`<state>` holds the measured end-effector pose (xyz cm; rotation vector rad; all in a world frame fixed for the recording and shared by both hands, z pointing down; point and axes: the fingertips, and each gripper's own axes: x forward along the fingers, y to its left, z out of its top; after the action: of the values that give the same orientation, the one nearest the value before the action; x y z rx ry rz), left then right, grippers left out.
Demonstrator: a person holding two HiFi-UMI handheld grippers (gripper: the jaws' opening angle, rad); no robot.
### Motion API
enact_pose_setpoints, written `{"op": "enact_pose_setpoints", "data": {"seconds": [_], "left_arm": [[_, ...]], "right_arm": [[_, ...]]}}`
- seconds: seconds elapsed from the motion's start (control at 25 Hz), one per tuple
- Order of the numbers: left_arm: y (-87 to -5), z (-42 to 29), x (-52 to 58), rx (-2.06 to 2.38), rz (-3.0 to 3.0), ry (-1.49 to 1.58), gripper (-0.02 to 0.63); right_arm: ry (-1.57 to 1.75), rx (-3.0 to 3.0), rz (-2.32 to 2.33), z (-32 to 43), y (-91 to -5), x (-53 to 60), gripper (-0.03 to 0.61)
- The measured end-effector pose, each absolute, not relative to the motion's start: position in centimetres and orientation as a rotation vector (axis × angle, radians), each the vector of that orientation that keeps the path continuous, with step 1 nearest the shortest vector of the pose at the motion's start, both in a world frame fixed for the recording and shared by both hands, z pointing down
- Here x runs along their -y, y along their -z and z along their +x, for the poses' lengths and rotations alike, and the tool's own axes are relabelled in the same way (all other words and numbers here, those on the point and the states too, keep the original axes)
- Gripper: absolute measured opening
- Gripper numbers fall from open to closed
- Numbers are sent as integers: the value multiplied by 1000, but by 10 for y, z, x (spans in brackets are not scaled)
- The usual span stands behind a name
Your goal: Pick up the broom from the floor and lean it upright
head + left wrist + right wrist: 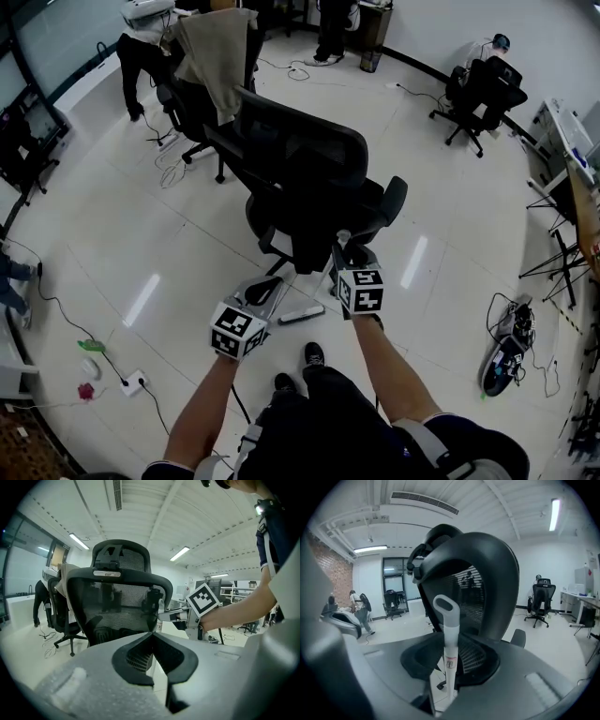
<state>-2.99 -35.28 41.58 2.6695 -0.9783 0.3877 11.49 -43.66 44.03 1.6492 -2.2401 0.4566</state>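
The right gripper (pixel 450 670) is clamped on the broom (pixel 451 641): in the right gripper view both black pads press against the pale handle, which stands upright between them. The handle ends above the jaws in a hanging loop (pixel 445 604), and a small label (pixel 450 663) sits on it just at the height of the pads.

In the head view the right gripper (pixel 341 255) is raised in front of the person, close to the seat of a black office chair (pixel 300 178), and the top of the broom (pixel 343 238) shows just above the gripper. Lower, between the two grippers, there is a pale oblong piece (pixel 302 315) (I cannot tell if it is the broom's lower end, or if it touches the floor (pixel 112 244)).

The left gripper (pixel 152 637) holds nothing. Its jaws are together at the tips, and only the chair's mesh back (pixel 117 606) is visible beyond them. In the head view the left gripper (pixel 268 289) is just beside the right one, a little lower, and not touching the broom.

Behind the black chair stands a second chair (pixel 192 103) with a beige garment (pixel 216 52) hanging over its back. A white power strip (pixel 134 382) with its cable lies on the floor at the left.
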Motion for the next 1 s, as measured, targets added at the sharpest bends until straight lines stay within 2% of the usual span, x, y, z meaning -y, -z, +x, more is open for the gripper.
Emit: {"op": "enact_pose_setpoints", "data": {"seconds": [0.48,0.56,0.72,1.0], "left_arm": [[-396,-34,387,1043,2657,-386,0],[-397,-40,389,1018,2666,-383,0],[-390,-53,398,932,2708,-347,0],[-392,-81,412,760,2762,-355,1]], "right_arm": [[-608,2216,1835,100,-449,491,103],[-640,2178,1848,97,-456,493,103],[-671,2098,1885,97,-464,492,147],[-609,2033,1985,83,-445,469,139]]}}
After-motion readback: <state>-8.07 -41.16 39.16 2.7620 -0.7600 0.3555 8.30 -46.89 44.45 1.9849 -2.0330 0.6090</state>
